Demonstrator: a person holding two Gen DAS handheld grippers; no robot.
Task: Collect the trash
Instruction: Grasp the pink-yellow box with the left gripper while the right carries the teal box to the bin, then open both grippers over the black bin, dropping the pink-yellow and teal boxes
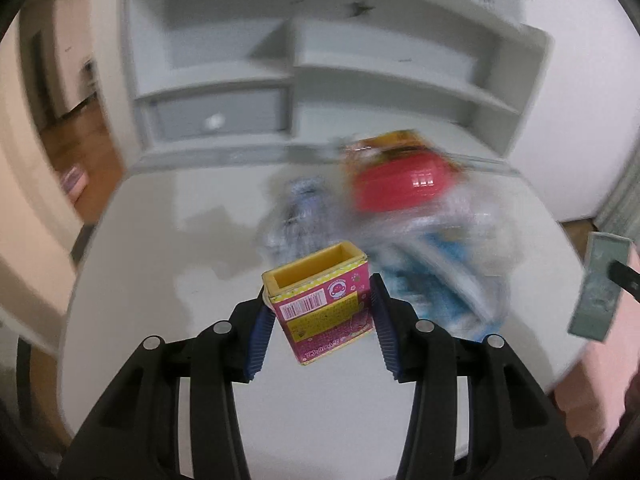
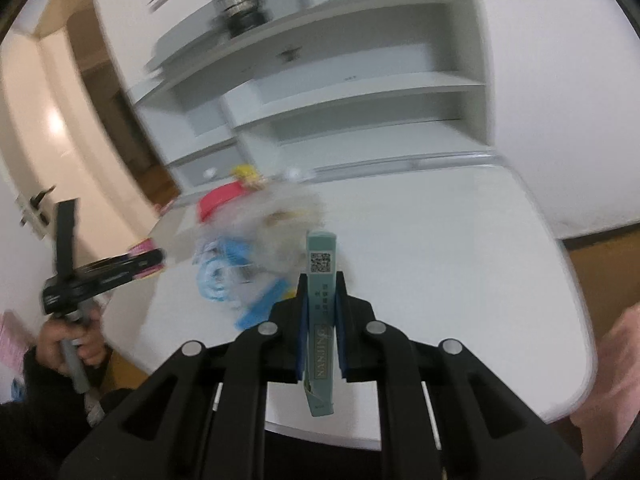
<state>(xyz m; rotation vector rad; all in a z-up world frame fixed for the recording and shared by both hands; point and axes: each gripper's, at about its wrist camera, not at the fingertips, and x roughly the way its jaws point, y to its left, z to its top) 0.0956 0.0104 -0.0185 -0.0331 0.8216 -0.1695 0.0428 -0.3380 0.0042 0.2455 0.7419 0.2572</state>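
While my left tongs (image 1: 323,312) frame the pink-and-yellow carton (image 1: 320,300), open end up, lower centre of the left view, both blue pads (image 1: 262,328) sit against its sides; I read that as a pinch, carton lifted clear of the white table (image 1: 160,260).

Right view only: my right tongs (image 2: 320,332) are pressed tight on a slim teal box (image 2: 320,280), narrow edge up, QR code near its top. Left view catches that same box as a blurred slab at the right edge.

Right view also shows my left hand (image 2: 70,344) around its tool handle, lower left, dark sleeve below.

Surface: rounded white table, wood floor past its edges. Grey-white shelf unit (image 1: 320,60) behind; a wire spool (image 2: 240,0) on its top shows in the right view alone. Doorway at upper left.

Other trash, all motion-blurred, heaped mid-table: red lid (image 1: 400,184), yellow packet (image 1: 400,140), clear plastic with blue wrappers (image 1: 440,264). This heap lies just beyond the carton and left of the teal box.
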